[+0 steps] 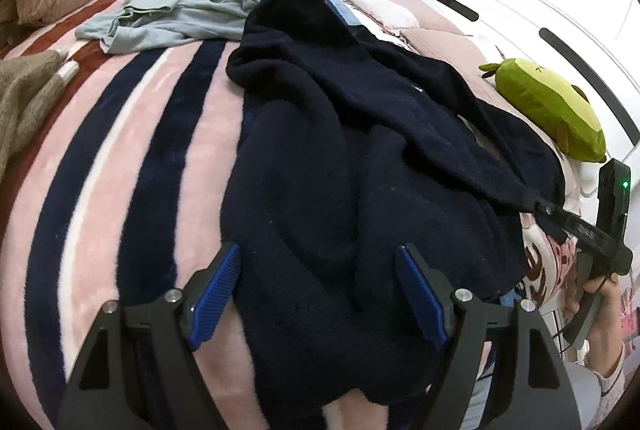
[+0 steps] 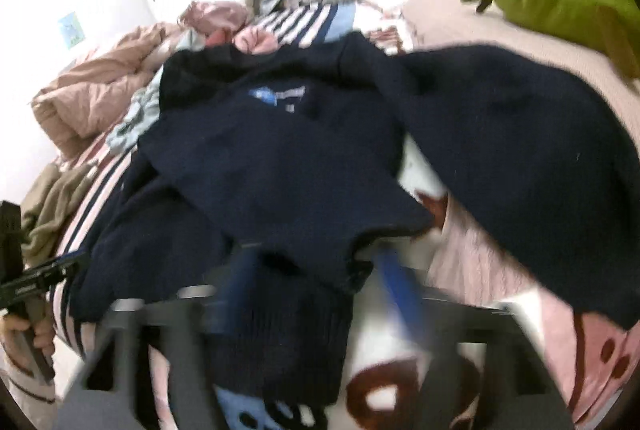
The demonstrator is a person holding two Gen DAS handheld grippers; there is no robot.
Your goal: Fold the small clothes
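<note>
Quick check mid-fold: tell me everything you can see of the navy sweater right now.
The navy sweater is dark, fuzzy knit, lying crumpled on the striped blanket, a pale blue chest logo showing in the right wrist view. The right gripper pinches an edge, pulling it taut. The left gripper is open above its lower part.

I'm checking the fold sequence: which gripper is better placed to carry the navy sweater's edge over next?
Right: the right gripper already pinches the navy sweater, while the left gripper hangs open.
</note>
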